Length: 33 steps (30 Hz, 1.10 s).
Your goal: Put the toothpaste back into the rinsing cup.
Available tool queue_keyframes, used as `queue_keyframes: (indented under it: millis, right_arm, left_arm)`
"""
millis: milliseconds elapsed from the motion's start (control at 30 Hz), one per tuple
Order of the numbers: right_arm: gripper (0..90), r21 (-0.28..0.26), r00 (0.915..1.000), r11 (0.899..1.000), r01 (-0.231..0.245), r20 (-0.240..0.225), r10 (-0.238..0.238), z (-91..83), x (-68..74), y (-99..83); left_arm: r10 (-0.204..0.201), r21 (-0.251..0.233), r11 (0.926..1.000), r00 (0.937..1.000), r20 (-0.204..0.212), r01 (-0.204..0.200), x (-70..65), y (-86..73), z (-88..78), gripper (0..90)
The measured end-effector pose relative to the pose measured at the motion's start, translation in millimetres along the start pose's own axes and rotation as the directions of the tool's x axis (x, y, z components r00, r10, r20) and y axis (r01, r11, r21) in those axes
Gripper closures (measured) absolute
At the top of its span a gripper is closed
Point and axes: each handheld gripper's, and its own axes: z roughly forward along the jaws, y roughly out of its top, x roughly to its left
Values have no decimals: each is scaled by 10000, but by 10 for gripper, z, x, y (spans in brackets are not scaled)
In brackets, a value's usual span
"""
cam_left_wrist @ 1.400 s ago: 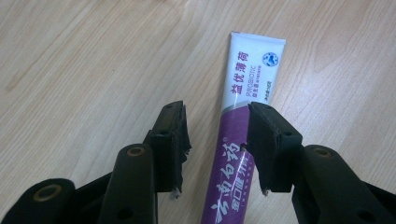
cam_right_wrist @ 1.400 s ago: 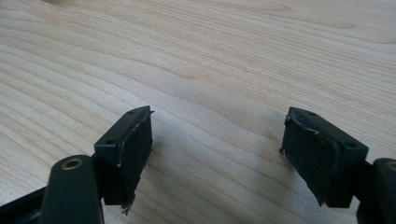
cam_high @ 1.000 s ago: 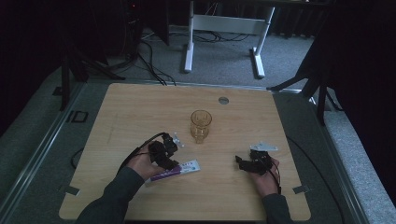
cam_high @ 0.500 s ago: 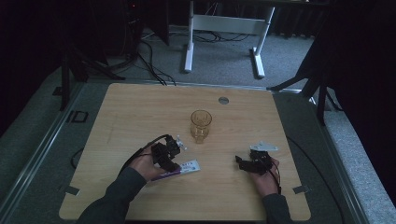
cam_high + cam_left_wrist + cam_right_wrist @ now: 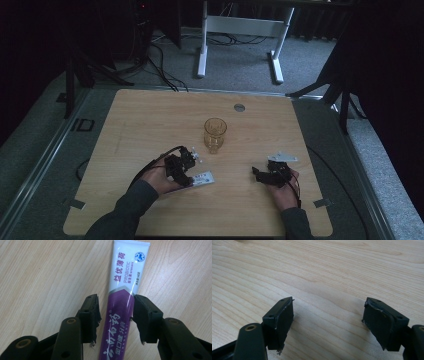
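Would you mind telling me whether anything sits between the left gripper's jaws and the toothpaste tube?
Nothing visible does. The left gripper straddles the toothpaste tube, which lies flat on the table; its jaws have just been opening, with a gap showing on one side.

Standing mid-frame in the high view: a light wooden table [image 5: 150,115] with rounded corners, a small round grey cap [image 5: 239,107] set near its far edge. Lying all around it: grey carpet [image 5: 240,65]. Rising at upper centre: a white desk frame [image 5: 239,25] on two feet. Trailing at upper left: black cables [image 5: 160,60]. Staying dim throughout, darkest along both sides.
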Motion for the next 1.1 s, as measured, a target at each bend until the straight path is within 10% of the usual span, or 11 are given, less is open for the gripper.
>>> queue_keyframes:
  millis: [1100]
  right_arm:
    - [241,-4,10000,10000,1,0,-1,0,0,0]
  left_arm:
    - [489,1117,9925,9988,57,-493,-51,43,177,534]
